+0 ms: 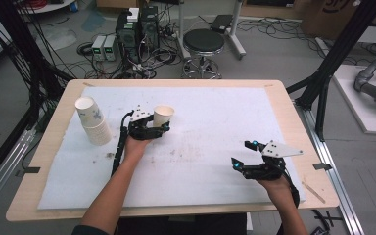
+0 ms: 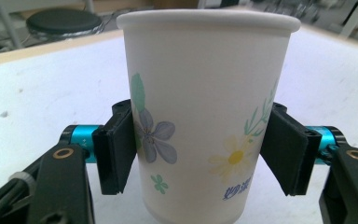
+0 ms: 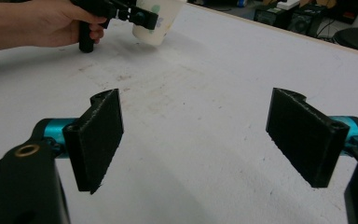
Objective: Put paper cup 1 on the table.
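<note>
A paper cup [image 1: 164,116] stands upright on the white mat of the tabletop [image 1: 284,105], caught between the jaws of the left claw [image 1: 162,126], in the high view. A person's left hand [image 1: 136,145] holds that claw from the near side. To its left, well apart, a stack of paper cups [image 1: 92,121] sits near the mat's left edge. The right claw [image 1: 242,154] hovers over the near right part of the mat, its jaws spread with nothing between them, held by the right hand [image 1: 273,182]. Beyond the tabletop a black stool [image 1: 203,42] stands on the floor among cables and equipment.

In the left gripper view, the cup [image 2: 205,112], printed with flowers and leaves, rises between the two black pads [image 2: 116,154], which press on its lower half from either side: the left claw [image 2: 200,154] is clamped on the cup.

In the right gripper view, the right claw [image 3: 200,140] shows its two black pads [image 3: 98,140] standing wide apart over the bare, scuffed mat. Farther off, at the upper left, the left hand [image 3: 51,23] grips the other claw, with the cup [image 3: 158,21] in its jaws just above or on the mat; contact with the mat cannot be told there.
</note>
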Demonstrator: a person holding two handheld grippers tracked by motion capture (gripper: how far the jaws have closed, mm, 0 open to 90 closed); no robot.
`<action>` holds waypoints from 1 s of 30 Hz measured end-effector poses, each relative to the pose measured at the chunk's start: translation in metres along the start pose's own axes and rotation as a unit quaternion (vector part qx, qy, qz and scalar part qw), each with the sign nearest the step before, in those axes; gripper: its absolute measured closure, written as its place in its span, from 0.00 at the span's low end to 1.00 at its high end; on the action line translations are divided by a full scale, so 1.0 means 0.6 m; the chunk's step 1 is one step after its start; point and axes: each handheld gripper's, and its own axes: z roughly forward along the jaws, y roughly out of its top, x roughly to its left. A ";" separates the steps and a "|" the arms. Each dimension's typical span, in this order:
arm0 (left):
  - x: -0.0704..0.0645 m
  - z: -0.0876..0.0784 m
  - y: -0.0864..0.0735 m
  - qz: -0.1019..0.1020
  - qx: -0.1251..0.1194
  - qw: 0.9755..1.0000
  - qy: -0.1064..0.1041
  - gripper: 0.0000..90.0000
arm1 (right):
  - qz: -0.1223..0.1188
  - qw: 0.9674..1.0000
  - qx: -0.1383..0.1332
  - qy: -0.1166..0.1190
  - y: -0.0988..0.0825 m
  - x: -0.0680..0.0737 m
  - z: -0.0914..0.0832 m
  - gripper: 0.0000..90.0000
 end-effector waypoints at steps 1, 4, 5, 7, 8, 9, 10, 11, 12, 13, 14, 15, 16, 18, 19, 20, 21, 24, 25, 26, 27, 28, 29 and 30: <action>-0.002 0.001 0.000 0.003 0.010 1.000 0.005 0.36 | 0.000 1.000 0.000 0.000 0.000 0.000 0.000 0.22; -0.008 0.000 0.001 0.018 0.035 0.999 0.014 0.36 | -0.002 1.000 0.000 0.000 0.000 0.000 -0.002 0.22; -0.009 -0.002 0.002 0.018 0.041 0.999 0.017 0.36 | -0.001 1.000 -0.002 0.000 0.001 0.001 -0.002 0.22; -0.012 -0.009 0.003 0.023 0.053 0.998 0.022 0.36 | -0.003 1.000 -0.001 0.000 0.001 0.001 -0.004 0.22; -0.012 -0.012 0.003 0.028 0.061 0.998 0.021 0.36 | -0.001 1.000 -0.001 0.000 0.001 0.001 -0.004 0.22; -0.013 -0.015 0.003 0.027 0.065 0.997 0.023 0.36 | -0.002 1.000 -0.001 -0.001 0.001 0.001 -0.005 0.22; -0.013 -0.018 0.002 0.023 0.067 0.997 0.024 0.36 | -0.001 1.000 -0.002 -0.001 0.001 0.001 -0.005 0.22; -0.014 -0.021 -0.001 0.022 0.069 0.997 0.026 0.36 | 0.000 1.000 -0.001 -0.001 0.001 0.001 -0.005 0.22; -0.015 -0.024 -0.003 0.019 0.069 0.997 0.027 0.36 | -0.001 1.000 -0.001 -0.002 0.001 0.002 -0.006 0.22; -0.015 -0.026 -0.006 0.016 0.068 0.997 0.028 0.36 | -0.002 1.000 -0.001 -0.001 0.001 0.003 -0.006 0.22; -0.014 -0.028 -0.007 0.015 0.071 0.997 0.027 0.36 | -0.004 1.000 -0.002 0.000 0.001 0.003 -0.006 0.22; -0.014 -0.029 -0.008 0.012 0.073 0.997 0.026 0.36 | -0.003 1.000 -0.002 -0.001 0.001 0.003 -0.007 0.22; -0.013 -0.030 -0.008 0.011 0.076 0.997 0.026 0.36 | -0.003 1.000 -0.002 0.000 0.002 0.003 -0.007 0.22; -0.011 -0.031 -0.008 0.008 0.080 0.997 0.024 0.36 | -0.004 1.000 -0.003 -0.001 0.002 0.003 -0.007 0.22; -0.011 -0.031 -0.009 0.004 0.078 0.997 0.024 0.36 | -0.005 1.000 -0.003 -0.001 0.001 0.003 -0.007 0.22; -0.011 -0.031 -0.009 0.002 0.078 0.997 0.022 0.35 | -0.003 1.000 -0.001 0.001 0.002 0.004 -0.007 0.22; -0.012 -0.031 -0.009 -0.001 0.079 0.997 0.022 0.35 | -0.003 1.000 0.000 0.001 0.002 0.004 -0.007 0.22; -0.011 -0.033 -0.009 -0.003 0.084 0.996 0.021 0.34 | -0.002 1.000 0.000 0.001 0.002 0.004 -0.006 0.22; -0.012 -0.033 -0.010 -0.012 0.080 0.997 0.018 0.33 | -0.002 1.000 0.000 0.001 0.002 0.004 -0.007 0.22; -0.010 -0.035 -0.009 -0.018 0.081 0.996 0.014 0.31 | -0.003 1.000 -0.001 0.000 0.001 0.003 -0.007 0.22; -0.010 -0.037 -0.009 -0.027 0.078 0.997 0.011 0.28 | -0.001 1.000 0.000 0.000 0.001 0.003 -0.007 0.22; -0.009 -0.039 -0.008 -0.026 0.080 0.996 0.007 0.25 | 0.001 1.000 -0.001 0.001 0.001 0.003 -0.007 0.22; -0.010 -0.043 -0.007 -0.024 0.079 0.997 0.008 0.25 | 0.000 1.000 -0.001 0.001 0.000 0.003 -0.007 0.22; -0.010 -0.046 -0.006 -0.026 0.074 0.997 0.005 0.25 | 0.001 1.000 0.000 0.001 0.000 0.002 -0.008 0.22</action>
